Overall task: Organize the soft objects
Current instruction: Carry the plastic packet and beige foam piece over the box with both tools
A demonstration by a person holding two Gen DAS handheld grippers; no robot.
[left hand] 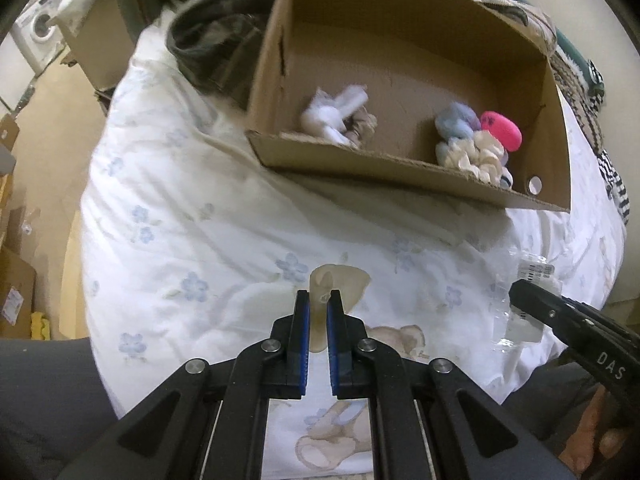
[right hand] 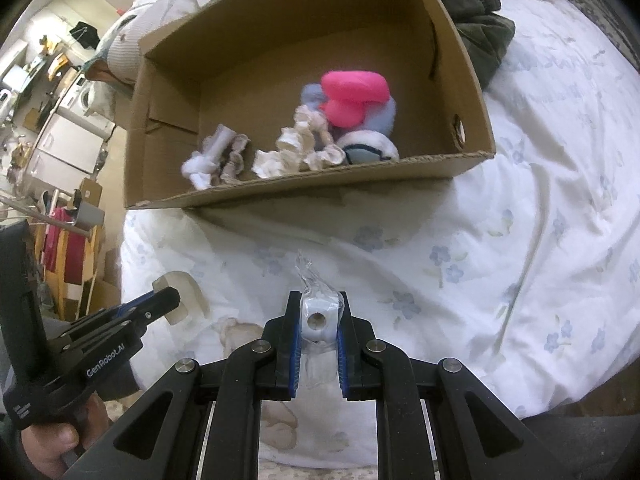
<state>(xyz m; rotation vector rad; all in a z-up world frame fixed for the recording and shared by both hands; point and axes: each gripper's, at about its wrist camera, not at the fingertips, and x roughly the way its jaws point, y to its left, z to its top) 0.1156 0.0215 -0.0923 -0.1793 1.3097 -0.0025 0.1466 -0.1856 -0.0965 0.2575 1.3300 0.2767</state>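
A cardboard box [left hand: 360, 160] [right hand: 280, 194] stands on the bed ahead. Inside lie white socks [left hand: 336, 112] [right hand: 216, 152], a cream scrunchie [left hand: 476, 156] [right hand: 296, 148], a blue soft ball [left hand: 456, 122] and a pink soft toy [left hand: 502, 130] [right hand: 354, 94]. My left gripper [left hand: 319, 300] is shut on a beige soft piece [left hand: 340, 284], held above the duvet; it also shows in the right wrist view [right hand: 160, 300]. My right gripper [right hand: 319, 308] is shut on a white roll in clear plastic wrap [right hand: 319, 316]; it also shows in the left wrist view [left hand: 520, 292].
The white flowered duvet [left hand: 200, 220] [right hand: 500, 240] covers the bed. Dark green clothes [left hand: 216, 44] [right hand: 480, 28] lie behind the box. Striped fabric [left hand: 612, 184] lies at the right. Cartons and a washing machine [left hand: 40, 28] stand beyond the bed's left edge.
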